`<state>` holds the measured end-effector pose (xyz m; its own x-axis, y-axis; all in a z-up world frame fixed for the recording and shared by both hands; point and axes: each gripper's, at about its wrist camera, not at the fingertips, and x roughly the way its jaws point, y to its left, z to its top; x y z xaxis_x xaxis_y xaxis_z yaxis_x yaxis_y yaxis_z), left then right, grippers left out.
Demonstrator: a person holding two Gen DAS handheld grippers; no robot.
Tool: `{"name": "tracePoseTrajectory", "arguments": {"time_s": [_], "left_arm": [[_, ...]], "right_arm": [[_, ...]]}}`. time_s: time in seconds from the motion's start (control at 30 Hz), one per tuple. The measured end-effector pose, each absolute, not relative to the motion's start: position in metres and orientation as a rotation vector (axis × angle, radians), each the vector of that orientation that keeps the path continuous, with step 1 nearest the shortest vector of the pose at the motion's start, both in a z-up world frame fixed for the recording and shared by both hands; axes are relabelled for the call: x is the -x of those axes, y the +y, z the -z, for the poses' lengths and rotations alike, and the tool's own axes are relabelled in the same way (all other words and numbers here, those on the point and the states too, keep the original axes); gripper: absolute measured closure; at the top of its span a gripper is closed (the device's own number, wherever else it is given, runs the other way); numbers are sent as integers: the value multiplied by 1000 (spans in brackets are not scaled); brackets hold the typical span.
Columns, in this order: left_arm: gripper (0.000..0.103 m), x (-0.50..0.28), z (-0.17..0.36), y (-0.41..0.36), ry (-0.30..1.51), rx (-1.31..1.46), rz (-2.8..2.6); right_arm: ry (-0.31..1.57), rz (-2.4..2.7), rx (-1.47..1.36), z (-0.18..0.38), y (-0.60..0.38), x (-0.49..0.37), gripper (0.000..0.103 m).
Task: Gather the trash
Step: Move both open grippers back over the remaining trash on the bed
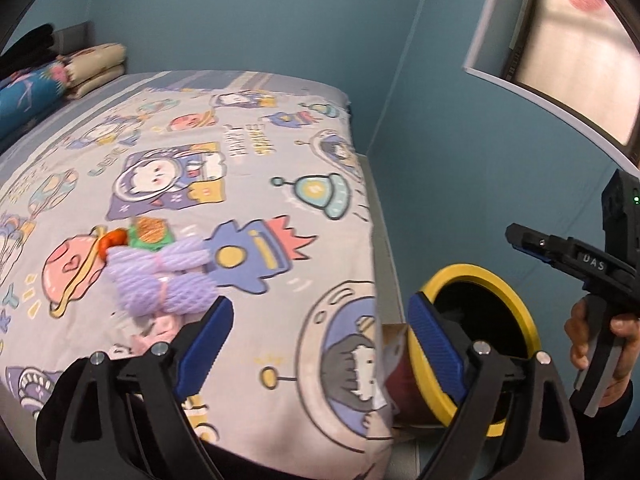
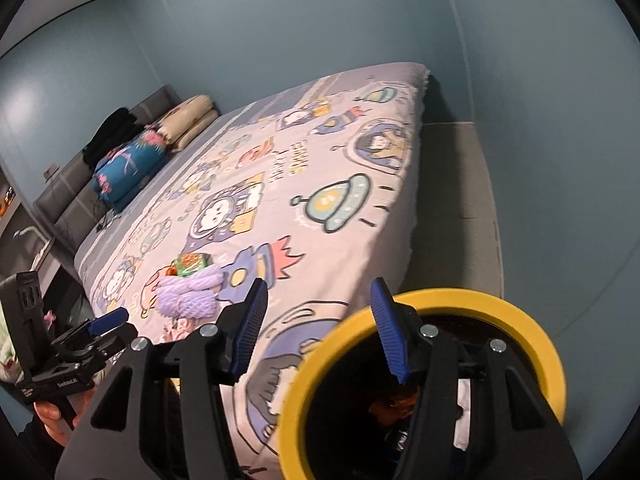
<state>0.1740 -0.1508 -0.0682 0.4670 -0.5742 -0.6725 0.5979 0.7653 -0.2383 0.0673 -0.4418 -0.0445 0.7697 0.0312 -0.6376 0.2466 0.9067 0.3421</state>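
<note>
The bed (image 1: 224, 168) is viewed obliquely from its foot corner by both wrist cameras; the yellow-rimmed bin (image 2: 420, 380) is shared close up.

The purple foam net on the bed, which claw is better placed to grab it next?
Left, probably. The left claw is open with the foam net just ahead of its left finger. The right claw sits over the bin, farther away.

Black claw (image 1: 320, 344) frames, ribbed blue pads (image 1: 204, 344), silver screws, dark sleeve, bare hand (image 1: 600, 344)
</note>
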Motion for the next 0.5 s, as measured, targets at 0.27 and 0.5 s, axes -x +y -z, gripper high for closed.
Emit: {"name": "tracePoseTrajectory", "arguments": {"time_s": [0.27,0.5], "left_arm": [[16,-197,93,-114,858,16,616],[16,-217,126,-85,919,81,530]], "right_arm": [[730,35,-378,49,-406,-115,52],[796,-62,-321,64,-365,-171,52]]}}
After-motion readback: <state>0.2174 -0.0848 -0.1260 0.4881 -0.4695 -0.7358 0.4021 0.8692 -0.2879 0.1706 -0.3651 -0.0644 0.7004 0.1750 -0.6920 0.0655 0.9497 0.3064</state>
